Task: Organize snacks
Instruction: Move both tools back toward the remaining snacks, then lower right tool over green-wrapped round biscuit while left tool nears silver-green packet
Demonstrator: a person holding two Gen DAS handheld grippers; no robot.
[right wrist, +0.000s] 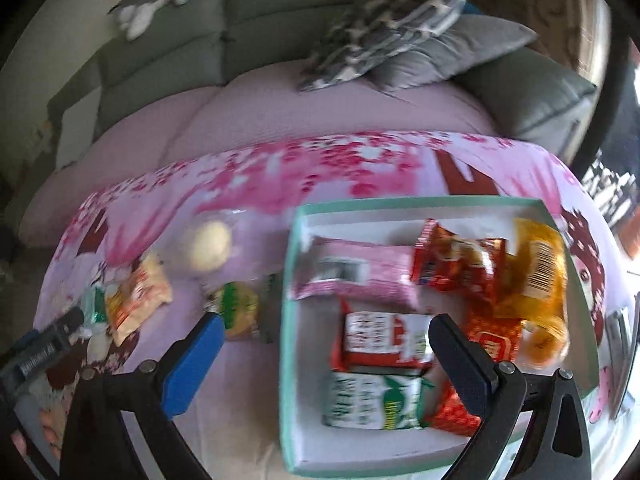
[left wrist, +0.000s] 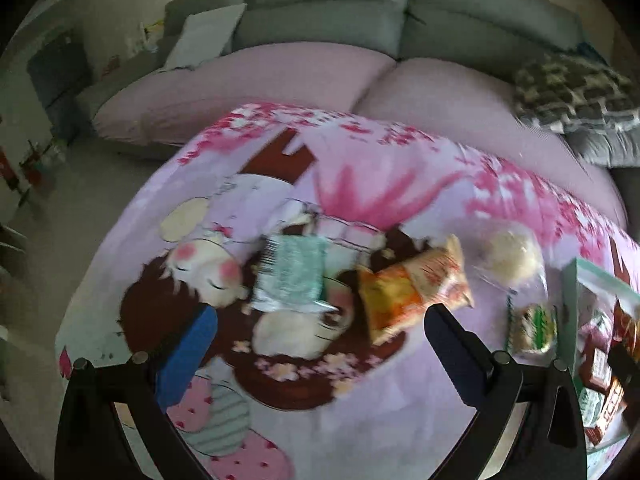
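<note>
Meanwhile both tools gape wide and empty: left tool (left wrist: 320, 344) over loose packets, right tool (right wrist: 326, 352) straddling the box's (right wrist: 288, 360) left wall.

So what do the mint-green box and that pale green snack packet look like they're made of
The mint-green box looks like matte cardboard: thin, straight walls, white inside, no shine. The pale green snack packet seems to be glossy plastic or foil film: it crinkles, has a flat sealed edge and catches light, though motion blur leaves the exact film uncertain.
</note>
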